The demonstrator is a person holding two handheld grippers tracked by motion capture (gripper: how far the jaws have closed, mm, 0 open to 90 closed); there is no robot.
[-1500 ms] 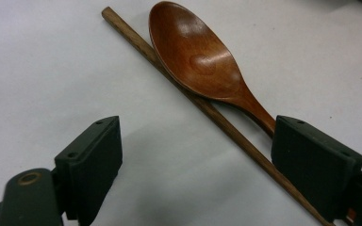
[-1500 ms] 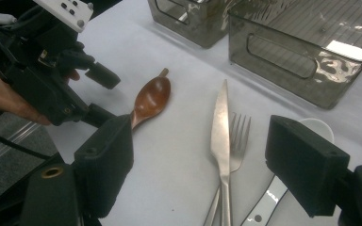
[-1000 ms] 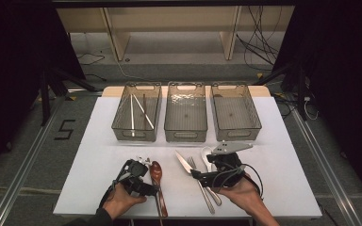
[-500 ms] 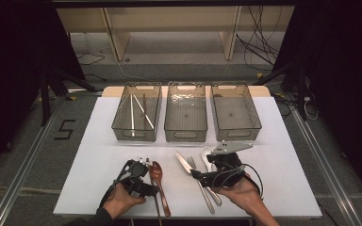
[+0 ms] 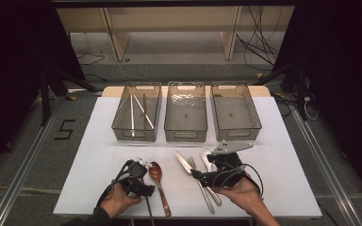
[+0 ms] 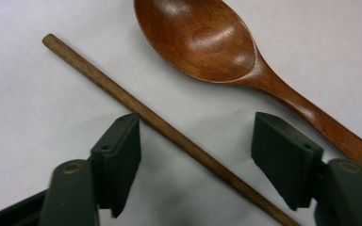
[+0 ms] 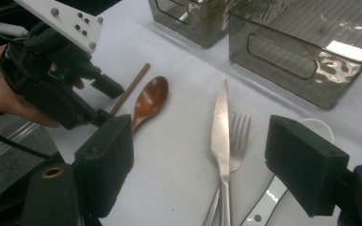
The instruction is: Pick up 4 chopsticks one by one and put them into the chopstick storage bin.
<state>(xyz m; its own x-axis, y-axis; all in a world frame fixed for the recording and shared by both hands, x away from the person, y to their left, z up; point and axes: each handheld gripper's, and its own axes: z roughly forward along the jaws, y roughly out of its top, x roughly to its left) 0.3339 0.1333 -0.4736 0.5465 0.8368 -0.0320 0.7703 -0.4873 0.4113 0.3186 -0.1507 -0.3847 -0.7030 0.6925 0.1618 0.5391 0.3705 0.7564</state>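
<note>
Chopstick first: in the left gripper view we see a thin brown wooden chopstick (image 6: 169, 129) lying flat on the white worktop (image 6: 28, 94), running slantwise between the jaws of our left tool (image 6: 195, 150). Those jaws have just been closing on it; the left pad looks to be at the stick or very close, the right pad stands clear of it, so nothing is gripped yet. Just beside the stick lies a glossy reddish-brown wooden spoon (image 6: 202, 42), apart from it and outside the jaws. From the high view we find the left tool (image 5: 141, 176) near the front edge of the worktop (image 5: 99, 141), held low in our left hand (image 5: 120, 200), with the wooden spoon (image 5: 159, 181) just to its right. Our right tool (image 7: 200, 155) hovers with its jaws wide apart and empty over a steel table knife (image 7: 220, 127), a steel fork (image 7: 238, 134) touching it, and a white spoon (image 7: 283, 183). At the back stand three clear smoky plastic bins (image 5: 185, 113); the left one holds pale sticks (image 5: 133, 110)
</note>
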